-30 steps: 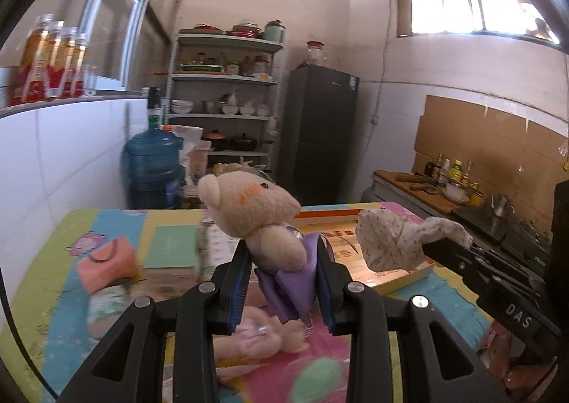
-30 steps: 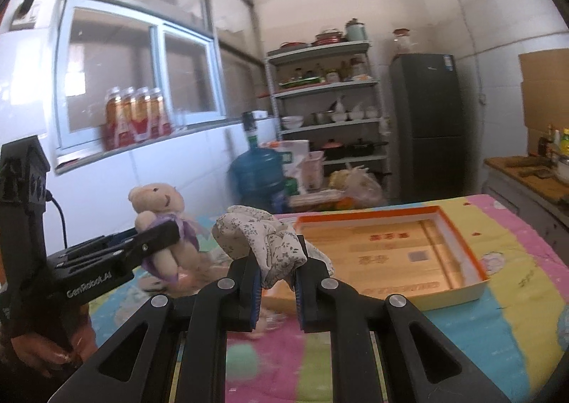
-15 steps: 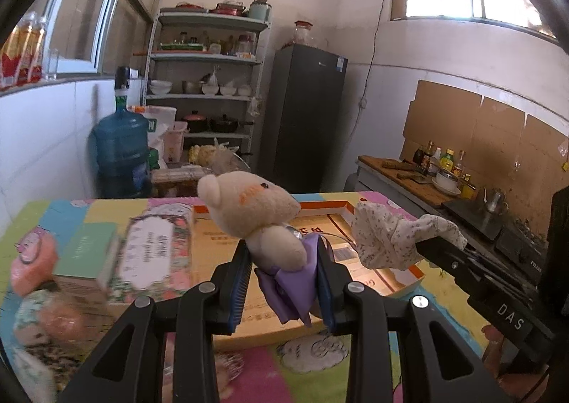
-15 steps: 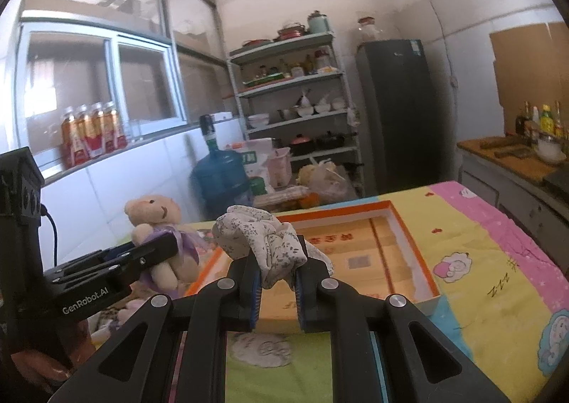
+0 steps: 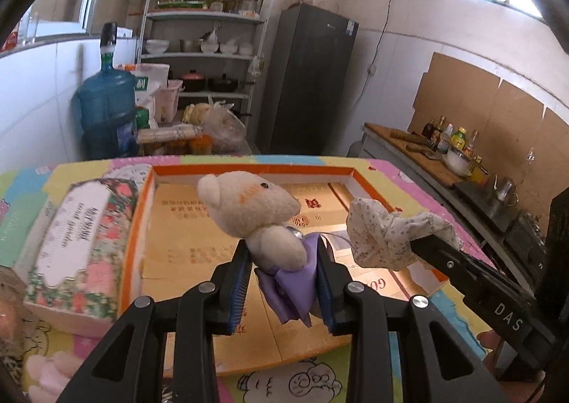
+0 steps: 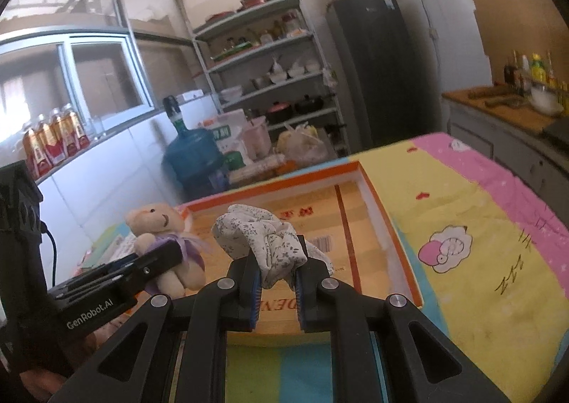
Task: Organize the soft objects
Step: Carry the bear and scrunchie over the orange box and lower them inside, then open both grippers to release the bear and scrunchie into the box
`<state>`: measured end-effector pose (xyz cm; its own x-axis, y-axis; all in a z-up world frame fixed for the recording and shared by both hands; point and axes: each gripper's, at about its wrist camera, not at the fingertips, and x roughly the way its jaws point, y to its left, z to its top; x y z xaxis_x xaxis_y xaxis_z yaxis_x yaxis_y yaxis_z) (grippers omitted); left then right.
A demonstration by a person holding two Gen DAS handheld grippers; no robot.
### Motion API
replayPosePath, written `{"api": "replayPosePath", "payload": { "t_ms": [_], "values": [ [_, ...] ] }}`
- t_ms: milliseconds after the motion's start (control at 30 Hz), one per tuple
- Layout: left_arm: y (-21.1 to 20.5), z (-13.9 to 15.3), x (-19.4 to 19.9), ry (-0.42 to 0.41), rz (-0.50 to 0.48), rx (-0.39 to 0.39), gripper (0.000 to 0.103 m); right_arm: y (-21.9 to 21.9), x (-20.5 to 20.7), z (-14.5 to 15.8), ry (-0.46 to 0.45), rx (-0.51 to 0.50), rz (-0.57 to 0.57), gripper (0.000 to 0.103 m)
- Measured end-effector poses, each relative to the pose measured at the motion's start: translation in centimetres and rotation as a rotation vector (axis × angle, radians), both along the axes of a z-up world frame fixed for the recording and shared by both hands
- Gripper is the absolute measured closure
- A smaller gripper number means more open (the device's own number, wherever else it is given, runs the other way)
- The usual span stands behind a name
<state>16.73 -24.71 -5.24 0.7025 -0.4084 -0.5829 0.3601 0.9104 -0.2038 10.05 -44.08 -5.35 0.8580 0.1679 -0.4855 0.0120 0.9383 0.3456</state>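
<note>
Two risks to watch: teddy bear (image 5: pixel 265 221), pinched at its purple dress by left gripper (image 5: pixel 281 282), could slip out before reaching orange-rimmed box (image 5: pixel 249 170); floral cloth bundle (image 6: pixel 263 243), squeezed between fingers of right gripper (image 6: pixel 275 282), could unfold and snag box rim. Counted above the box: one bear, one bundle, one box, plus one flowered tissue box (image 5: pixel 76 243) beside it on the worktop.

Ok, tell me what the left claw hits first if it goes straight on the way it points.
Probably the floor of the orange-rimmed box. The left claw, shut on the teddy, points down and forward over it, with nothing in between. Depth is hard to judge, so it could reach the far wall instead.
</note>
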Motion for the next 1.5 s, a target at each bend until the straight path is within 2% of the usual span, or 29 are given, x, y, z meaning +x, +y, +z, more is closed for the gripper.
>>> {"api": "replayPosePath", "payload": {
  "t_ms": [333, 400, 467, 567, 600, 700, 900, 1067, 1167, 1200, 1267, 1367, 1500],
  "values": [
    [-1.7, -2.5, 2.1, 0.093, 0.02, 0.024, 0.066, -0.3, 2.1, -1.5, 0.069, -0.031, 0.002, 0.084],
    [-1.7, -2.5, 2.2, 0.101, 0.017, 0.024, 0.059, -0.3, 2.3, -1.7, 0.08, -0.029, 0.01, 0.078],
    [-1.7, -2.4, 2.1, 0.099, 0.014, 0.015, 0.043, -0.2, 2.5, -1.8, 0.089, -0.025, 0.014, 0.071],
    [-1.5, -2.2, 2.0, 0.091, 0.024, 0.013, 0.031, -0.3, 2.4, -1.8, 0.082, -0.02, 0.012, 0.061],
    [-1.5, -2.1, 1.9, 0.089, 0.029, 0.015, 0.03, -0.3, 2.3, -1.7, 0.078, -0.02, 0.006, 0.055],
    [-1.3, -1.7, 1.7, 0.088, 0.032, 0.019, 0.029, -0.5, 2.0, -1.7, 0.07, -0.006, -0.001, 0.048],
    [-1.2, -0.7, 0.8, 0.057, 0.037, 0.04, 0.028, -0.5, 1.4, -1.3, 0.062, 0.014, -0.005, 0.047],
    [-0.7, 0.0, 0.2, 0.049, 0.077, 0.087, 0.028, -0.3, 0.9, -1.0, 0.057, 0.012, -0.025, 0.046],
    [0.0, 0.6, -0.3, 0.043, 0.082, 0.072, 0.028, -0.9, 1.0, -1.1, 0.077, -0.003, -0.077, 0.043],
    [0.3, 0.8, -0.5, 0.04, 0.082, 0.067, 0.028, -1.2, 1.2, -1.3, 0.093, -0.021, -0.108, 0.04],
    [0.6, 1.2, -0.8, 0.034, 0.082, 0.06, 0.028, -1.6, 1.7, -1.9, 0.157, -0.05, -0.135, 0.039],
    [1.2, 1.7, -1.3, 0.028, 0.086, 0.049, 0.028, -1.4, 1.6, -2.4, 0.189, -0.038, -0.097, 0.039],
    [1.7, 2.0, -1.7, 0.027, 0.081, 0.036, 0.028, -0.7, 0.4, -1.9, 0.169, -0.044, -0.085, 0.038]
  ]
}}
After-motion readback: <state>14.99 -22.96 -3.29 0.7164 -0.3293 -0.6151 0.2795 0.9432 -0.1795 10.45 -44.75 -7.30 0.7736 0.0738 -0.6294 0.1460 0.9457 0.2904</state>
